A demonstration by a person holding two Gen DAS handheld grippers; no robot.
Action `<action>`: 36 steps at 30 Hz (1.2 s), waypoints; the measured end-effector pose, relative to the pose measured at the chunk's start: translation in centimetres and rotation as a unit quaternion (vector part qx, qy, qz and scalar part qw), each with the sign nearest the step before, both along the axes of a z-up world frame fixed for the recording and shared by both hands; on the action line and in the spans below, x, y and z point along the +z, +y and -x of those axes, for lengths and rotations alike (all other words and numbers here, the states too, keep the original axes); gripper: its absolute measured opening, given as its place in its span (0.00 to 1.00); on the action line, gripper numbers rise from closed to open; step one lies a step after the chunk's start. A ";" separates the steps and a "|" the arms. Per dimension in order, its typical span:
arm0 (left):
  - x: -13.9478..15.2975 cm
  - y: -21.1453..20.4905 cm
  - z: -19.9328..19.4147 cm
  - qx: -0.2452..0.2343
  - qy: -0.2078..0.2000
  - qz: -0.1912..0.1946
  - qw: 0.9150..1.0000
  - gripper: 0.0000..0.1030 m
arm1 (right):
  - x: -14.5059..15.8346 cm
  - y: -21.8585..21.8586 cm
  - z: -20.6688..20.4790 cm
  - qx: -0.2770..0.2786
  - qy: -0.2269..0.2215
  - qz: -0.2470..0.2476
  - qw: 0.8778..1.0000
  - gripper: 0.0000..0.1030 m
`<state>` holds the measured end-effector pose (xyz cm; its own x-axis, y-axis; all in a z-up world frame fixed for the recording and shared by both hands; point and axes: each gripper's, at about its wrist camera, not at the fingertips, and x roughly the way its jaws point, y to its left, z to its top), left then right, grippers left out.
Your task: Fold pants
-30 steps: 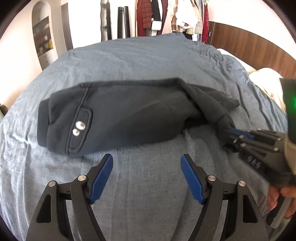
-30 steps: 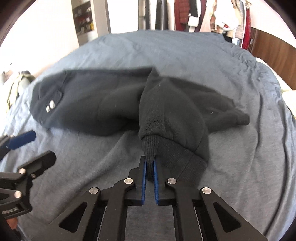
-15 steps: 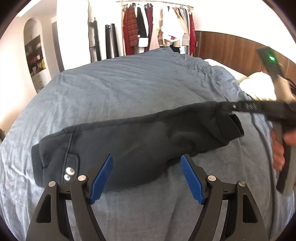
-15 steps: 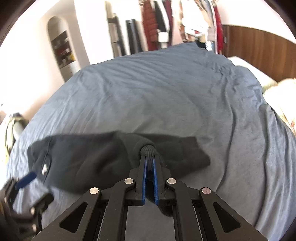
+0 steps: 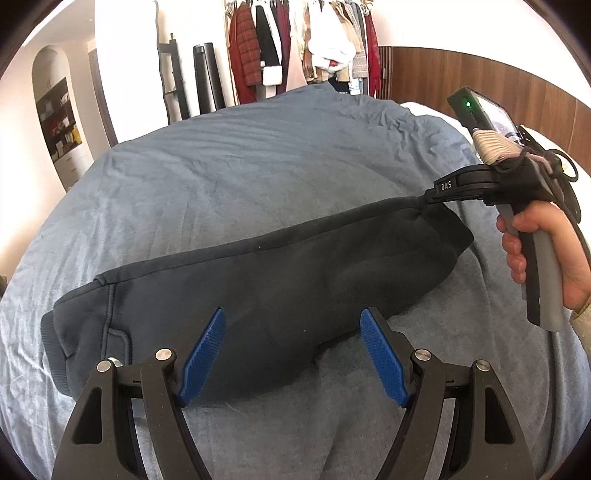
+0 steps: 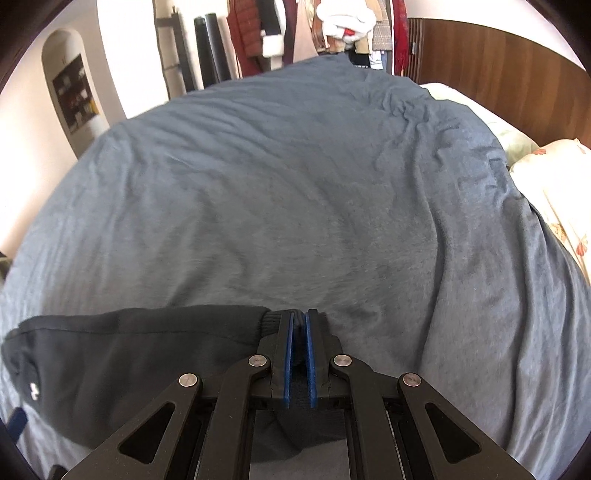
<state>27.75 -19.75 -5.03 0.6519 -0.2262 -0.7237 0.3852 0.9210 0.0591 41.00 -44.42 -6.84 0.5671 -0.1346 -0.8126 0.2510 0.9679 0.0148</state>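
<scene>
Between the closed blue pads of the right hand-held gripper point(image 6: 300, 332) sits the ribbed cuff of the dark grey fleece pants point(image 5: 280, 288); they stretch limp across the blue-grey bed cover point(image 5: 258, 162); soft, thick, probably light, best held by cuff or waistband; the left hand-held gripper point(image 5: 293, 354) hangs open, empty, over them.

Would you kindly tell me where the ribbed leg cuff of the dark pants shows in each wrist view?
Left wrist: ribbed leg cuff at right, pinched by the right gripper.
Right wrist: cuff at bottom centre, clamped between the blue pads.
Shared landmark: the clothes rack at top.
</scene>
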 end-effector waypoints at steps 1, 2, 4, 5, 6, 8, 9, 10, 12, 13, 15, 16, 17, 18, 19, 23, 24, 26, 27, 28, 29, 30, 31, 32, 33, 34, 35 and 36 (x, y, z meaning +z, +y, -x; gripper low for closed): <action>-0.2 0.0 -0.1 0.001 0.002 -0.001 1.000 0.73 | -0.3 -0.2 -0.3 -0.002 0.003 0.002 1.000 0.07; -0.3 -0.1 -0.3 0.003 0.004 -0.003 1.000 0.73 | -0.6 -0.4 -0.6 -0.003 0.006 0.003 1.000 0.07; -0.6 -0.1 -0.6 0.004 0.009 -0.004 1.000 0.73 | -1.1 -0.6 -1.0 -0.006 0.010 0.005 1.000 0.07; -0.8 -0.2 -0.7 0.006 0.012 -0.006 1.000 0.73 | -1.3 -0.6 -1.4 -0.006 0.012 0.008 1.000 0.07; -1.0 -0.2 -0.8 0.006 0.013 -0.007 1.000 0.73 | -1.5 -0.6 -1.6 -0.005 0.013 0.012 1.000 0.07; -1.2 -0.2 -0.9 0.010 0.015 -0.010 1.000 0.73 | -1.9 -0.5 -2.2 -0.003 0.018 0.021 1.000 0.07; -1.2 -0.2 -1.0 0.011 0.017 -0.010 1.000 0.73 | -2.1 -0.4 -2.4 -0.002 0.021 0.025 0.999 0.07; -1.3 -0.2 -1.1 0.012 0.018 -0.009 1.000 0.73 | -2.3 -0.4 -2.7 -0.002 0.023 0.029 0.999 0.07; -1.4 -0.3 -1.3 0.013 0.023 -0.009 1.000 0.73 | -2.6 -0.5 -3.1 -0.004 0.028 0.036 0.999 0.07; -1.5 -0.3 -1.3 0.013 0.023 -0.008 1.000 0.73 | -2.6 -0.6 -3.2 -0.006 0.027 0.035 0.999 0.07; -1.5 -0.3 -1.4 0.012 0.021 -0.008 1.000 0.73 | -2.5 -0.9 -2.9 -0.013 0.021 0.022 0.999 0.11; -1.4 -0.2 -1.4 0.010 0.019 -0.006 1.000 0.73 | -2.2 -1.1 -2.7 -0.017 0.014 0.016 1.000 0.14; -1.3 -0.1 -1.2 0.007 0.016 -0.003 1.000 0.73 | -1.8 -1.3 -2.2 -0.024 0.007 0.013 1.000 0.22; -1.3 0.1 -1.1 0.006 0.014 -0.002 1.000 0.75 | -1.4 -1.4 -1.6 -0.029 0.000 0.013 0.999 0.29; -1.2 0.4 -1.0 0.006 0.010 -0.001 1.000 0.76 | -0.7 -1.5 -0.7 -0.035 -0.016 0.011 0.999 0.31; -1.2 1.6 0.5 0.010 -0.004 0.002 1.000 0.78 | 1.2 -1.8 3.0 -0.044 -0.055 -0.018 0.997 0.34; -1.4 1.8 0.9 0.013 -0.002 0.001 1.000 0.78 | 1.4 -1.9 4.1 -0.044 -0.065 -0.025 0.997 0.36; -1.6 2.1 1.8 0.012 0.000 0.002 1.000 0.78 | 1.6 -1.9 6.4 -0.048 -0.084 -0.030 0.995 0.41; -1.8 2.1 2.3 0.010 -0.002 0.000 1.000 0.79 | 1.4 -1.8 7.0 -0.051 -0.087 -0.031 0.994 0.41; -2.0 2.0 2.7 0.010 -0.003 -0.006 1.000 0.79 | 1.1 -1.9 7.7 -0.056 -0.088 -0.037 0.994 0.41; -2.2 2.0 3.1 0.009 -0.006 -0.010 1.000 0.79 | 0.6 -2.0 8.4 -0.061 -0.088 -0.049 0.993 0.41; -2.3 2.0 3.3 0.006 -0.007 -0.013 1.000 0.79 | 0.2 -2.0 8.8 -0.063 -0.089 -0.062 0.992 0.41; -2.6 1.9 3.6 0.001 -0.010 -0.020 1.000 0.79 | -0.3 -2.2 9.1 -0.067 -0.088 -0.075 0.991 0.41; -2.9 1.9 3.9 -0.001 -0.015 -0.031 0.999 0.79 | -0.9 -2.3 9.5 -0.076 -0.087 -0.091 0.989 0.41; -3.1 2.0 4.1 0.000 -0.020 -0.040 0.999 0.79 | -1.4 -2.5 9.9 -0.081 -0.087 -0.105 0.987 0.41; -3.3 2.0 4.2 0.001 -0.024 -0.047 0.999 0.79 | -1.8 -2.6 10.3 -0.086 -0.089 -0.116 0.986 0.41; -3.5 2.2 4.3 -0.001 -0.027 -0.052 0.998 0.79 | -2.3 -2.7 10.6 -0.092 -0.090 -0.124 0.984 0.41; -3.7 2.3 4.3 -0.004 -0.026 -0.053 0.998 0.79 | -2.6 -2.6 10.9 -0.095 -0.091 -0.128 0.983 0.41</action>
<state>23.44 -17.41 -8.71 0.6879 -0.1556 -0.7089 0.3870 0.9050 0.1769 30.11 -47.00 -9.45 0.6905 -0.0566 -0.7211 0.3979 0.8623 0.3133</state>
